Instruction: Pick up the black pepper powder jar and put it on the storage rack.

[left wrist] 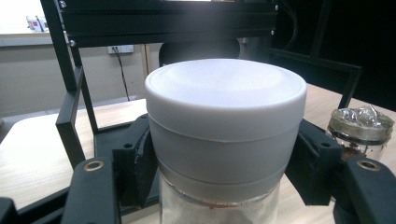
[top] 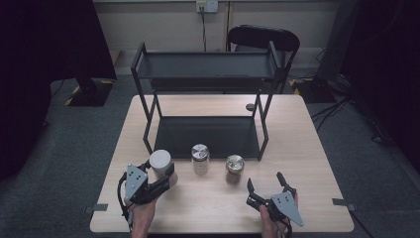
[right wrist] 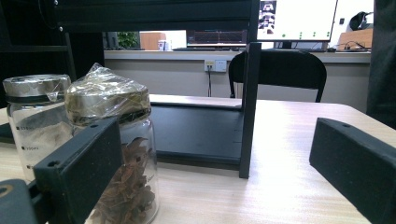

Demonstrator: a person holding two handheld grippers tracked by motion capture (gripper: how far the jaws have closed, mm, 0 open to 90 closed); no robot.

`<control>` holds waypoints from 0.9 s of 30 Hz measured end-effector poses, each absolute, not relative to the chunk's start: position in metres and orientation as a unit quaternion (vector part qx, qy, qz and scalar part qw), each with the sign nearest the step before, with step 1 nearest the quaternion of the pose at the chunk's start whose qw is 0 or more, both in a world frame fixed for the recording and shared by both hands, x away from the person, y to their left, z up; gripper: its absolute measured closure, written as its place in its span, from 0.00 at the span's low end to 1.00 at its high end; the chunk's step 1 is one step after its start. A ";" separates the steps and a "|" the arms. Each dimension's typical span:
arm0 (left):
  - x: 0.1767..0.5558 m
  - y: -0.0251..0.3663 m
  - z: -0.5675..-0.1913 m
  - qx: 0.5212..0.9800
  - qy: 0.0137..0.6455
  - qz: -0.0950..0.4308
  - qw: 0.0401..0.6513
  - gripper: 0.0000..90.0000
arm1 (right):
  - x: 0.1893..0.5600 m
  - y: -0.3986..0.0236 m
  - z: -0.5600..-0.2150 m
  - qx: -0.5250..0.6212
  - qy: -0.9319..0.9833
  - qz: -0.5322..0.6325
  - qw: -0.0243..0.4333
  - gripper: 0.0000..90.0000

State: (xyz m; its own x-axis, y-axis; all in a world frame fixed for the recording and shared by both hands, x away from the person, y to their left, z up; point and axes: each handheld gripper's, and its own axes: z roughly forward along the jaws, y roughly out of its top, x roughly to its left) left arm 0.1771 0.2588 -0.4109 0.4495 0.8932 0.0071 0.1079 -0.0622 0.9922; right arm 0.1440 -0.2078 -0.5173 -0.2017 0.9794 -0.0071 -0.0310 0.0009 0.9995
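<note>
While our left gripper [top: 157, 181] has its jaws closed around the white-lidded glass jar [top: 160, 162] at the near left of the pale wooden table [top: 307, 163], our right gripper [top: 267, 188] hangs wide open and empty beside the foil-capped jar of brown spice [top: 234, 168]. We judge the risk is slippage: the jaws sit at the lid band, so lifting could loosen the lid. The steel-capped clear jar [top: 200, 157] and black two-tier metal rack [top: 205, 99] stand close. Printed marks on that jar are unreadable.
</note>
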 end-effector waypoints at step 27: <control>0.226 0.256 -0.400 0.640 0.394 0.351 0.560 0.38 | 0.144 -0.209 -0.517 0.437 0.542 0.556 0.454 0.02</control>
